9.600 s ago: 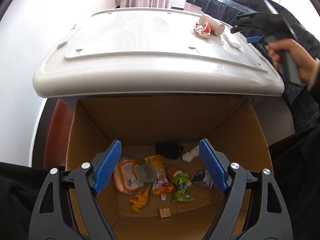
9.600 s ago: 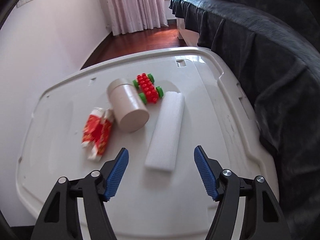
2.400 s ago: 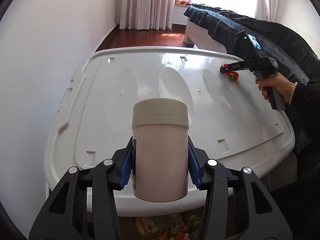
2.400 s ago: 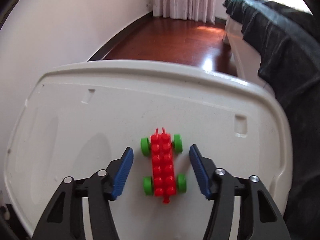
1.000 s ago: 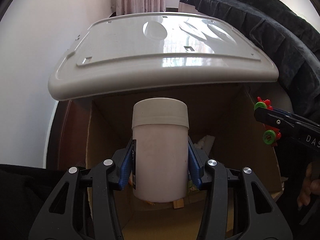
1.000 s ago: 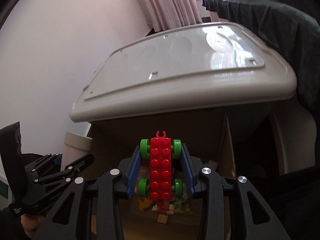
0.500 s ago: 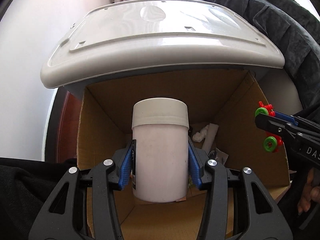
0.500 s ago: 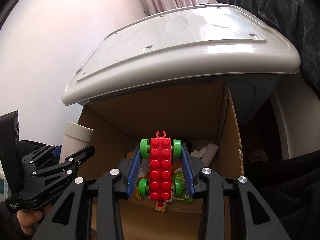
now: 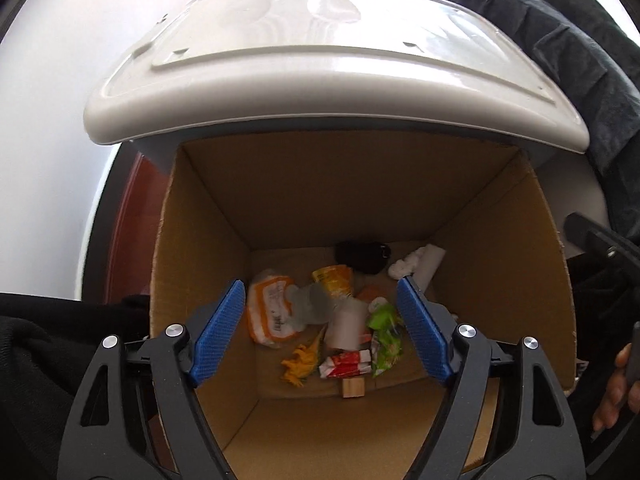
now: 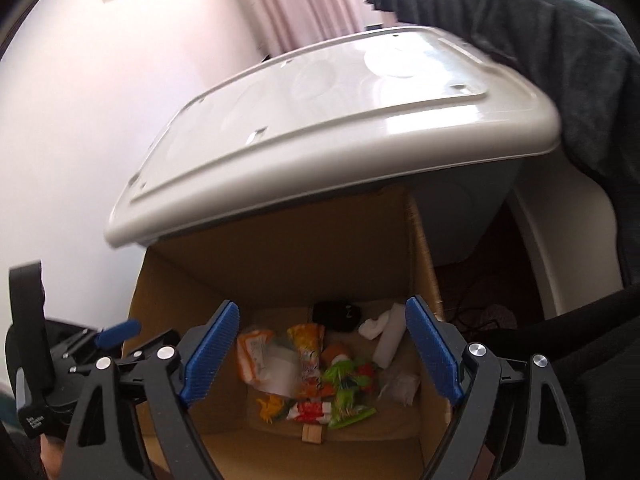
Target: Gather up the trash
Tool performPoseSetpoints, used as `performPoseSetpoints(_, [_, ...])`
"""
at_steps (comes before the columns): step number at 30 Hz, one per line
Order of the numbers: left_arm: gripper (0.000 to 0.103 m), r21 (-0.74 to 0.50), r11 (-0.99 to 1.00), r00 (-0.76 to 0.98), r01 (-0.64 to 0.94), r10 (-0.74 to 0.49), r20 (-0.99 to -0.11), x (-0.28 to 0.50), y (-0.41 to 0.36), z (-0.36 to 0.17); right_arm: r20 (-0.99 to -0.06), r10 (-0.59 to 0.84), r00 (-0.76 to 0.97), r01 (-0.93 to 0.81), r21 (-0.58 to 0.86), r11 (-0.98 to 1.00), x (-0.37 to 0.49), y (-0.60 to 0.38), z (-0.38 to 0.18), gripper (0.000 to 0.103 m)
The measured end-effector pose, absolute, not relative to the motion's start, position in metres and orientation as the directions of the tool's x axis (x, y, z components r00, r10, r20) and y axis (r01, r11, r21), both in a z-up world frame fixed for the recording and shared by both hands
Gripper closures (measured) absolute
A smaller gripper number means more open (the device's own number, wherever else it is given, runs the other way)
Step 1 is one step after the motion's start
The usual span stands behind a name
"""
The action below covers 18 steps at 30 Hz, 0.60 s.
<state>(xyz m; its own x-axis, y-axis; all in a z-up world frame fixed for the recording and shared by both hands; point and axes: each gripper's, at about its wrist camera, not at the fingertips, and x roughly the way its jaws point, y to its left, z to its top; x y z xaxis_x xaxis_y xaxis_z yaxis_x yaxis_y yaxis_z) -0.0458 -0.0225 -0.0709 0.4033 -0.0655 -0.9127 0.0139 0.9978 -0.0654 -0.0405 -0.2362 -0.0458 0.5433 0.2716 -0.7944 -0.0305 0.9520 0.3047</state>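
Both grippers hang open and empty over the open cardboard box (image 9: pixel 500 248), which also shows in the right wrist view (image 10: pixel 280 264). My left gripper (image 9: pixel 322 330) looks down at the trash on the box floor. The white cup (image 9: pixel 346 326) lies among wrappers there, blurred. An orange-and-white packet (image 9: pixel 270 312), a green wrapper (image 9: pixel 384 332), a red-and-white wrapper (image 9: pixel 346 364) and a small wooden block (image 9: pixel 353 388) lie around it. My right gripper (image 10: pixel 322 350) is above the same pile; a white foam strip (image 10: pixel 390 336) leans at the right. The red brick car is not clearly visible.
The grey plastic bin lid (image 9: pixel 332 56) overhangs the box's far side, also in the right wrist view (image 10: pixel 340 108). A dark blanket (image 9: pixel 560 40) drapes at the right. A white wall stands at the left. The left tool's body (image 10: pixel 48 376) shows at the lower left.
My left gripper opened and the white cup dropped into the box. My right gripper opened and let go of the red brick car. Both jaws now stand wide apart.
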Motion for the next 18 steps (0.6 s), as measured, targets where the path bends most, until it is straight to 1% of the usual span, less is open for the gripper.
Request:
performPoseSetpoints(2, [0.027, -0.072, 0.997, 0.4, 0.016, -0.073, -0.913, -0.045, -0.023, -0.07, -0.794, 0.247, 0.555, -0.009, 0.292, 0.956, -0.04, -0.24, -0.045, 0.015])
performPoseSetpoints(5, [0.027, -0.088, 0.995, 0.424, 0.036, -0.095, -0.901, -0.044, -0.027, -0.064, -0.796, 0.21, 0.568, 0.021, 0.269, 0.963, -0.039, -0.243, -0.045, 0.008])
performPoseSetpoints(8, [0.026, -0.106, 0.993, 0.451, 0.056, -0.12, -0.884, -0.043, -0.029, -0.057, -0.784, 0.191, 0.591, 0.027, 0.256, 0.966, -0.039, -0.242, -0.042, 0.007])
performPoseSetpoints(9, [0.025, -0.112, 0.992, 0.459, 0.058, -0.127, -0.879, -0.042, -0.029, -0.055, -0.781, 0.193, 0.595, 0.025, 0.257, 0.966, -0.04, -0.243, -0.042, 0.005])
performPoseSetpoints(11, [0.014, -0.136, 0.989, 0.465, 0.057, -0.147, -0.873, -0.04, -0.027, -0.05, -0.775, 0.187, 0.603, 0.021, 0.25, 0.968, -0.04, -0.242, -0.041, 0.006])
performPoseSetpoints(13, [0.011, -0.179, 0.982, 0.49, 0.059, -0.185, -0.852, -0.04, -0.023, -0.043, -0.768, 0.181, 0.614, 0.015, 0.241, 0.97, -0.041, -0.239, -0.039, 0.006])
performPoseSetpoints(18, [0.008, -0.259, 0.966, 0.559, 0.01, -0.22, -0.799, -0.044, -0.006, -0.028, -0.746, 0.159, 0.646, -0.007, 0.203, 0.979, -0.045, -0.234, -0.033, 0.005])
